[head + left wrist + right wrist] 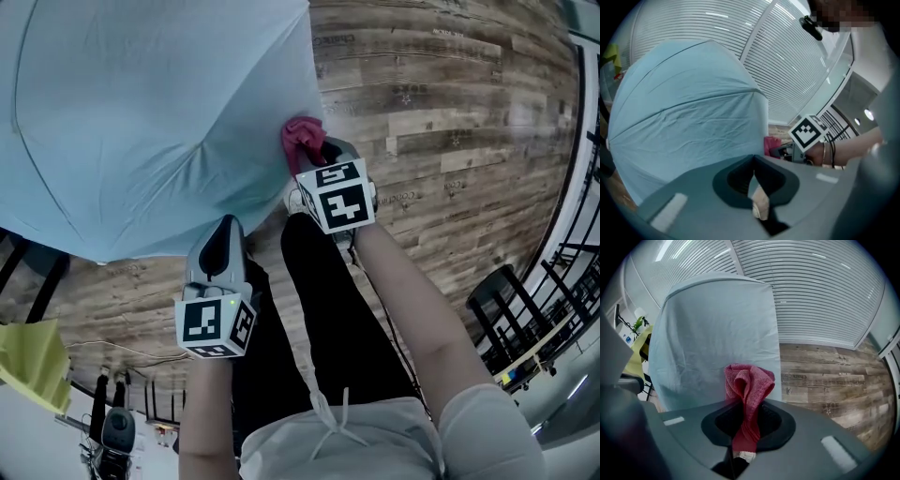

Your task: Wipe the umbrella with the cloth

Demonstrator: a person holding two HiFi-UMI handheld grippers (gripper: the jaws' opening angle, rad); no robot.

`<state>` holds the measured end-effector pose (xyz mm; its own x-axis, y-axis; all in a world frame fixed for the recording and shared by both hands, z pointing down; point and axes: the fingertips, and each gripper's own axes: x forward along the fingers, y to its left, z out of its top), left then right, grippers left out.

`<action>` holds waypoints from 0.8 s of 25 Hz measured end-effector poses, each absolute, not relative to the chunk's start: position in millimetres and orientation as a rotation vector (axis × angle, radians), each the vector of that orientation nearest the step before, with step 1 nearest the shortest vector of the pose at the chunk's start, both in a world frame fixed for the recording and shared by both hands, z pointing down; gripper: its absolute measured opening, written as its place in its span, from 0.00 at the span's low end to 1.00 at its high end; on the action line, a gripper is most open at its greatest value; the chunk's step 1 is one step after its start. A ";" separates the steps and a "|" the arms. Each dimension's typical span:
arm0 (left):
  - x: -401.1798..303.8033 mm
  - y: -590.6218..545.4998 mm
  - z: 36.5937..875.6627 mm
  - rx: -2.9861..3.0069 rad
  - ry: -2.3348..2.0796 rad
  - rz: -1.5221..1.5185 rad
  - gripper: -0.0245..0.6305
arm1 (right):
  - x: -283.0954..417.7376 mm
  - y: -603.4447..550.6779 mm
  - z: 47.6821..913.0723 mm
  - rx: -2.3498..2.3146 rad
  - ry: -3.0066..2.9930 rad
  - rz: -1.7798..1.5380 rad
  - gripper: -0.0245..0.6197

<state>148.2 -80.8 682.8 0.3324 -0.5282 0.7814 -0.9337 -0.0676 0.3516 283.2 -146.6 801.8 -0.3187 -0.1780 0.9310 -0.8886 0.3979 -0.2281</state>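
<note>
Pinching cloth [302, 139] at umbrella [141, 112] edge, floor [450, 112] beyond

Indoor room, office or studio sort, from what my feeds give me.

Behind the open umbrella [141, 122] I see a long run of white slatted blinds [820, 291] over big windows. Under it and out to its right lies a weathered wood-plank floor [450, 112]. Well off to the umbrella's right stand black-framed seats [502, 300]. At its left a yellow sheet [33, 361] hangs over some furniture.
</note>
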 end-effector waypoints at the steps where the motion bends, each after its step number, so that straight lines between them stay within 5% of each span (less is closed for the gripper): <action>1: 149.6 -80.4 686.2 1.716 -1.318 0.586 0.05 | 288.6 -149.9 807.1 0.941 -1.748 0.979 0.13; 20: 197.3 -82.0 688.6 1.691 -1.327 0.527 0.05 | 370.0 -173.9 831.9 0.986 -1.655 0.857 0.13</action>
